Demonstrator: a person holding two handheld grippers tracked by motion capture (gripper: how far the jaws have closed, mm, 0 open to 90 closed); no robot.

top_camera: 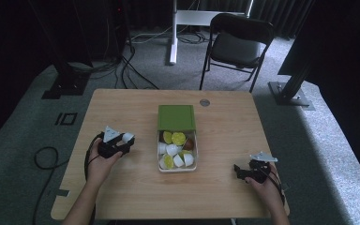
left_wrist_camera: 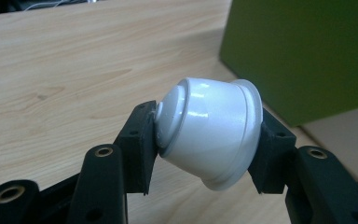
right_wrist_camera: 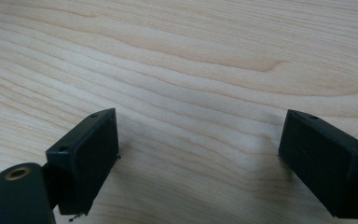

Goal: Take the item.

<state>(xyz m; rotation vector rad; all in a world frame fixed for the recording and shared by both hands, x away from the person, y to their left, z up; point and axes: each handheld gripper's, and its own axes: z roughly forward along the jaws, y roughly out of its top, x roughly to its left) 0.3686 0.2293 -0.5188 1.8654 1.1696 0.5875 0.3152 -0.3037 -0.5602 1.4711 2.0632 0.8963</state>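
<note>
Clamping a white capsule (left_wrist_camera: pixel 209 133), the left hand-held gripper (top_camera: pixel 122 140) hovers beside the box (top_camera: pixel 177 165) (lid green); the right hand-held gripper (right_wrist_camera: pixel 198 163) rests wide open, empty, on the counter (top_camera: pixel 122 108).

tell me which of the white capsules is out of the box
The white capsule clamped sideways in the left gripper, left of the box; the other capsules lie inside it.

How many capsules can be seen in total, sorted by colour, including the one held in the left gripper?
White capsules: 6, of which 5 lie in the box, such as one, and 1 is the white capsule clamped in the left gripper.
Yellow-green capsules: 3, such as one.
Brown capsules: 1.
Total: 10, as far as the small high view shows.
</note>
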